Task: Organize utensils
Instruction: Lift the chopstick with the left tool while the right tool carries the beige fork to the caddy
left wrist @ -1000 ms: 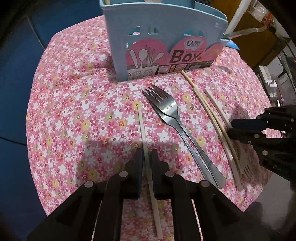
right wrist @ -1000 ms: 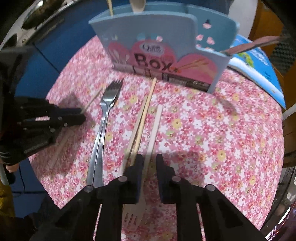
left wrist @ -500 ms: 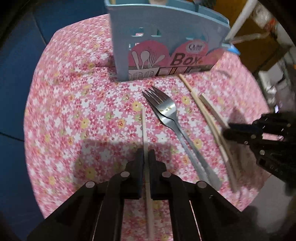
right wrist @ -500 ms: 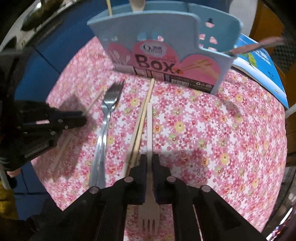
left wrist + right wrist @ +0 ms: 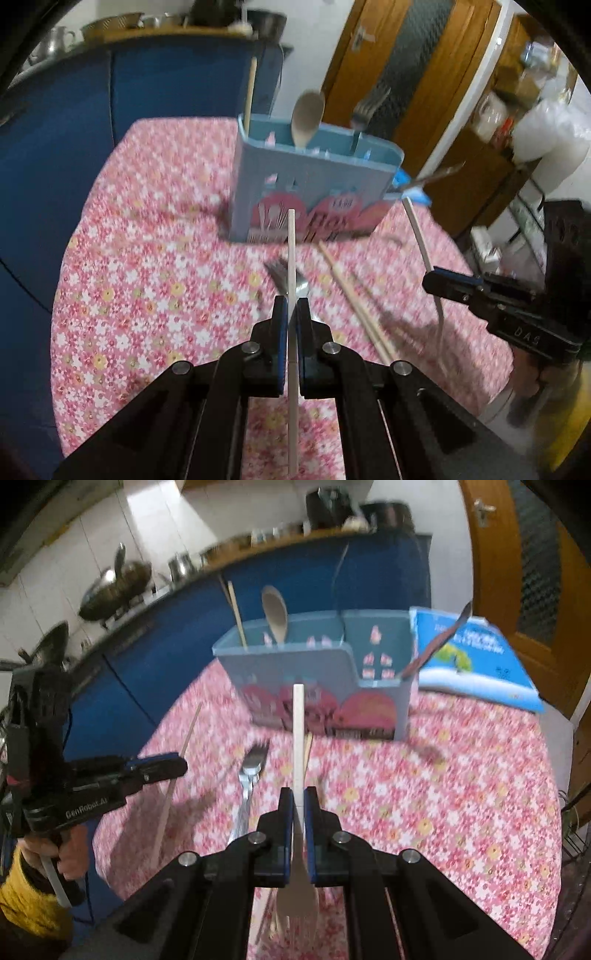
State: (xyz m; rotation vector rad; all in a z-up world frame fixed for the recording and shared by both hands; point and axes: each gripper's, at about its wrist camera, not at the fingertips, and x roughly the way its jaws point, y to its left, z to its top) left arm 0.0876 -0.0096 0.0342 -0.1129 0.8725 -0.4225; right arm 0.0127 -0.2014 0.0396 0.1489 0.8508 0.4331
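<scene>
Two grippers each clamp a utensil above the floral tablecloth (image 5: 147,280). Left gripper (image 5: 291,310) is closed on a chopstick (image 5: 291,258); right gripper (image 5: 299,801) pinches a pale wooden fork (image 5: 298,746), handle forward. Both utensils point toward the blue utensil box (image 5: 317,672), short of it.

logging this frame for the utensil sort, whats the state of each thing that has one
left tongs: shut on a chopstick, lifted
right tongs: shut on the wooden fork, lifted
utensil box: upright, holds a spoon
metal forks: flat on the cloth
chopstick pair: flat on the cloth
</scene>
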